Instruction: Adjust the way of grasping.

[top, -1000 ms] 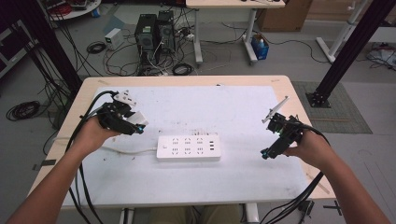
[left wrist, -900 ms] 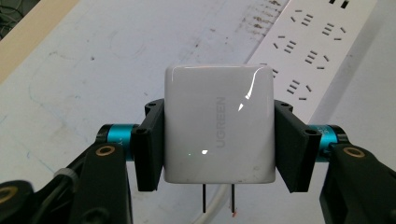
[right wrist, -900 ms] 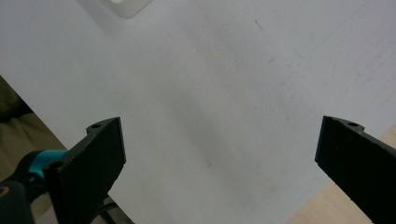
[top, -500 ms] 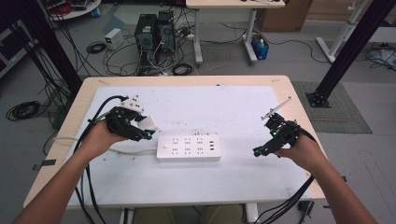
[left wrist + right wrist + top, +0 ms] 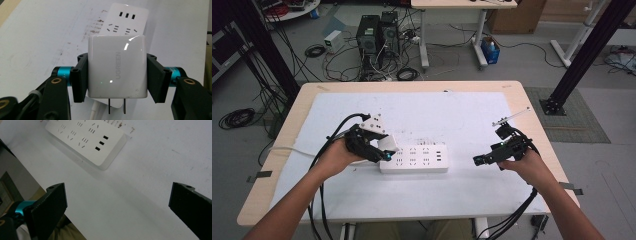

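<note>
Left gripper (image 5: 384, 152), left of centre in the high view, is clamped on a white charger (image 5: 117, 66); in the left gripper view both black jaws press its sides and two metal prongs poke out at the bottom edge, tips cut off by the frame. The charger sits at the left end of the white power strip (image 5: 414, 159), over or against it; contact can't be judged from the high view. In the left gripper view the charger hides most of the strip, just the far end with sockets and three slots shows at the top.

Right gripper (image 5: 479, 160), right of centre in the high view, has jaws spread wide with nothing between them, over bare white mat (image 5: 452, 115). It is near the strip's right end but apart from it. In the right gripper view the strip sits upper left, its far end cut off by the top edge.

Plenty of bare mat in front of the strip and behind it to the table's (image 5: 532, 105) far edge. Faint dark scuffs on the mat just behind the strip. Cables trail from both grippers off the bottom edge.

Beyond the table: computer towers (image 5: 377, 32) and tangled floor cables upper left, another desk at top, black frame posts at both sides.
</note>
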### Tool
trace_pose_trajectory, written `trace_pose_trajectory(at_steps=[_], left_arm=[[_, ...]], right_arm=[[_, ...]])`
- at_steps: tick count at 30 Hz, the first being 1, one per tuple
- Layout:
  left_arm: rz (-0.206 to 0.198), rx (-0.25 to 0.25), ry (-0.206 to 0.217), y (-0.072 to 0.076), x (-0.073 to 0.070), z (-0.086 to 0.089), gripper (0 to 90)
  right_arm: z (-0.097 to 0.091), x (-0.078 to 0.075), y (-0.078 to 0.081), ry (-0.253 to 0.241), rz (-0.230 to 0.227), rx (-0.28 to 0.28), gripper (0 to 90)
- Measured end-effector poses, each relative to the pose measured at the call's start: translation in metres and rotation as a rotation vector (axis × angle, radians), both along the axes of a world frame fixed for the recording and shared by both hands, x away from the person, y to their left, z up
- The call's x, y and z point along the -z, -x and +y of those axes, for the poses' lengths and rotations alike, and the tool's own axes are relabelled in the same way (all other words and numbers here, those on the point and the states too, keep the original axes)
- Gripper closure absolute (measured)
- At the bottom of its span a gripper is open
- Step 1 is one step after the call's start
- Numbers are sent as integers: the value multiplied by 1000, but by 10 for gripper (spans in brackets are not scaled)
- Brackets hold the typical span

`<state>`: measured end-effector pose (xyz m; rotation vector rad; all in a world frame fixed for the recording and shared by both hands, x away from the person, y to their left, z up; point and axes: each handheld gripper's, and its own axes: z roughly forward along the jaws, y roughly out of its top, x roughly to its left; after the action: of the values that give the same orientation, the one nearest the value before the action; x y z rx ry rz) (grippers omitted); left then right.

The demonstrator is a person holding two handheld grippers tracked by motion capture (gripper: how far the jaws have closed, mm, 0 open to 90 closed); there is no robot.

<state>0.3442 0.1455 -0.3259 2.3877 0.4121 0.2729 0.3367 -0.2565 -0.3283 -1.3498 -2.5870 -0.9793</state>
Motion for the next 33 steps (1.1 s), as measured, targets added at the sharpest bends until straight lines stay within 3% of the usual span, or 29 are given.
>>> trace_pose_trajectory(at_steps=[3, 14, 19, 33], left_arm=[[8, 7, 14, 1, 3, -5, 426], [15, 63, 38, 5, 7, -23, 426], [12, 99, 38, 5, 10, -31, 426], [9, 172, 74, 3, 16, -50, 426]], right_arm=[[2, 0, 1, -6, 1, 20, 10], [15, -2, 1, -123, 53, 64, 10], [19, -2, 1, -188, 103, 81, 10], [23, -2, -3, -244, 180, 134, 10]])
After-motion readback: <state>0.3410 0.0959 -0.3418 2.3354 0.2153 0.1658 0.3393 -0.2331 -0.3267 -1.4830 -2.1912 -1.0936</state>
